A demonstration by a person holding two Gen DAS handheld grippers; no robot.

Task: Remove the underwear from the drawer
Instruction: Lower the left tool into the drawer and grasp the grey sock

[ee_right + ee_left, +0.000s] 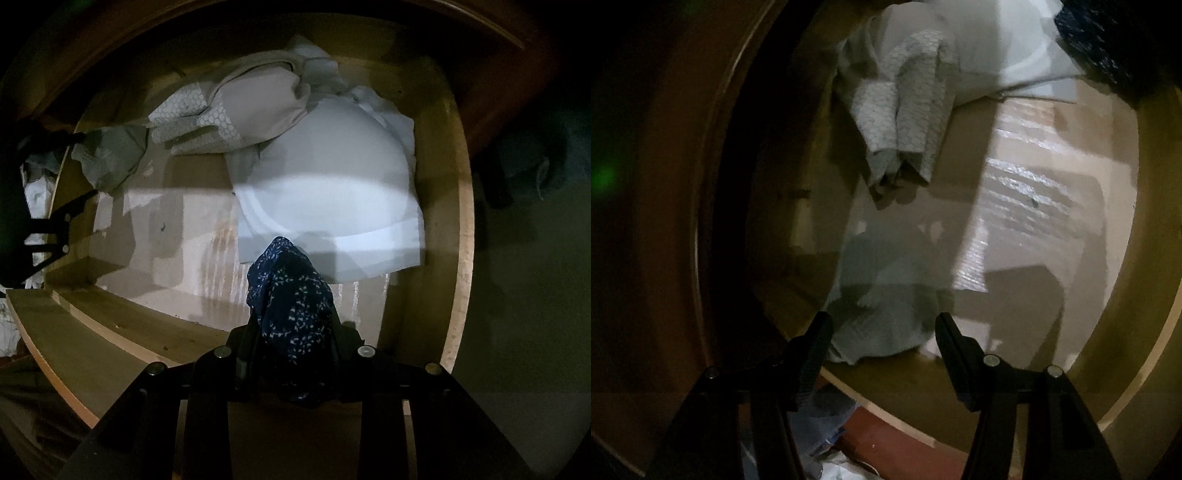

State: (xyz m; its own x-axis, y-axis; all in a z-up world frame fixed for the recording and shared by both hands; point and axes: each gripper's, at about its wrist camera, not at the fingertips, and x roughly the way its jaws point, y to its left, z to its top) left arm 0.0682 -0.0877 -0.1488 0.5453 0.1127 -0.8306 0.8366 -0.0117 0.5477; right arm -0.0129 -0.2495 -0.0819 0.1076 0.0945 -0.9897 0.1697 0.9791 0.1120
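My right gripper [291, 328] is shut on dark blue patterned underwear [290, 306], held above the open wooden drawer [458, 229]. That underwear also shows at the top right of the left wrist view [1086, 33]. My left gripper [882, 325] is open over the drawer's left end, its fingers either side of a grey-green patterned garment [882, 328]; in the right wrist view that garment [110, 158] lies by the left gripper [79, 166]. A grey honeycomb-patterned piece [908, 122] and a white folded garment [332, 192] lie in the drawer.
The drawer floor is lined with pale paper [199, 240]. The dark wooden cabinet frame [491, 74] surrounds the drawer at the back. Crumpled light cloth or bags [827, 443] lie below the drawer's near rim. The scene is dim.
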